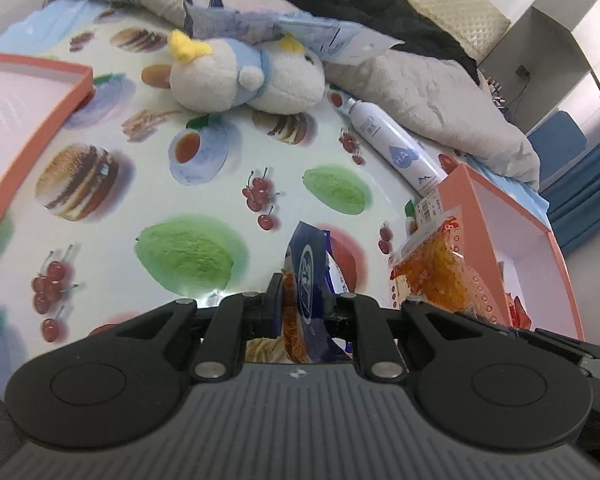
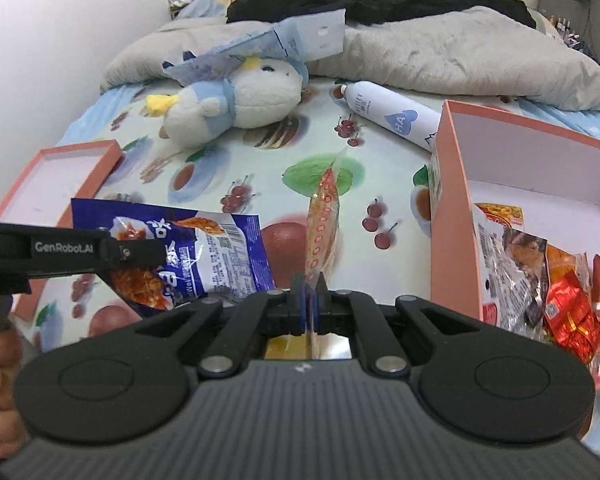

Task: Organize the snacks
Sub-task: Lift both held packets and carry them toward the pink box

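The left tongs (image 1: 304, 300) are clamped on a blue snack packet (image 1: 306, 276), which stands edge-on between the pads; in the right wrist view the same packet (image 2: 204, 256) hangs at nine o'clock from the left tongs' black finger (image 2: 100, 254). The right tongs (image 2: 309, 292) are pinched tight on a clear packet with orange print (image 2: 322, 220) — it rises thin and upright toward twelve o'clock. In the left wrist view that packet (image 1: 436, 264) shows at three o'clock, just beside the wall of the pink box (image 1: 480, 216). Inside the box (image 2: 452, 184), at three to four o'clock, lie red and silver snack packets (image 2: 556, 292); the box lid (image 2: 76, 168) lies open at ten o'clock on the fruit-print bed sheet (image 2: 260, 176). At twelve o'clock a plush toy (image 2: 236, 100) lies under a blue-and-white packet (image 2: 276, 40); a white spray can (image 2: 392, 114) lies at one o'clock, its far end touching the box corner — beyond it a grey quilt (image 2: 460, 48).
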{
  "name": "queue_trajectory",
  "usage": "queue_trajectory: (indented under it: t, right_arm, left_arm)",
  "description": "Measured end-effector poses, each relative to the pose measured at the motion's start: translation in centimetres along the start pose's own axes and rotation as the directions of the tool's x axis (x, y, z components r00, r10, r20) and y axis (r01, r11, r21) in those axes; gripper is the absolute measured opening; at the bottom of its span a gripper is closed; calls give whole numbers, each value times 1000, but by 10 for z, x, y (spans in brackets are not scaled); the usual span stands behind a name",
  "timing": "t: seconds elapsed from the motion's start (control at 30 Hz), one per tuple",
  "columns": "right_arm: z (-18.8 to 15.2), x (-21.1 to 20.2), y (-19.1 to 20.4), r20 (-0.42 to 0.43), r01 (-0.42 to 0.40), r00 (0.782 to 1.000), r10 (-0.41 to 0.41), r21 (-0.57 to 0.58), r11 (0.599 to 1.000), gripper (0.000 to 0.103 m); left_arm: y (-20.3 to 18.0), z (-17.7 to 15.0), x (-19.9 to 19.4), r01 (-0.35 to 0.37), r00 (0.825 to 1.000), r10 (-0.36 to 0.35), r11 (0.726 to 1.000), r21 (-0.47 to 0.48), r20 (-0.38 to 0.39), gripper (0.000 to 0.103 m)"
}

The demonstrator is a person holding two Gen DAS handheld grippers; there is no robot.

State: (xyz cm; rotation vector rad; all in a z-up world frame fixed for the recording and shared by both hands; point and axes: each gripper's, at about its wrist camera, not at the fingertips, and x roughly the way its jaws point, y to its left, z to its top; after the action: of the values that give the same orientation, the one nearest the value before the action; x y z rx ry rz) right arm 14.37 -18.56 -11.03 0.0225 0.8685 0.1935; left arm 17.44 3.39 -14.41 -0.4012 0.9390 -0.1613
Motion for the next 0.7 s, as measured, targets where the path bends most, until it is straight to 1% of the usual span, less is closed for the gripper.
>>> queue_trajectory:
  t: [0.23, 0.47, 0.63, 0.7]
  right_arm:
    - [-2, -25, 1, 46, -5, 999, 4, 27, 1000, 6]
    - [3, -45, -3, 97, -10, 995, 6, 47, 999, 6]
    - [11, -60, -10, 129, -4, 992, -4, 61, 998, 6]
    - [15, -67, -15, 142, -17, 990, 5, 81, 997, 6]
  left_arm:
    - [-10, -2, -33, 10, 999, -11, 999, 31, 41, 17]
    - [-25, 8, -53, 26, 997, -30, 998, 66, 74, 17]
    - [-41, 19, -65, 52, 993, -60, 995, 88, 98, 17]
    - [-49, 25, -68, 64, 991, -75, 993, 98, 109, 17]
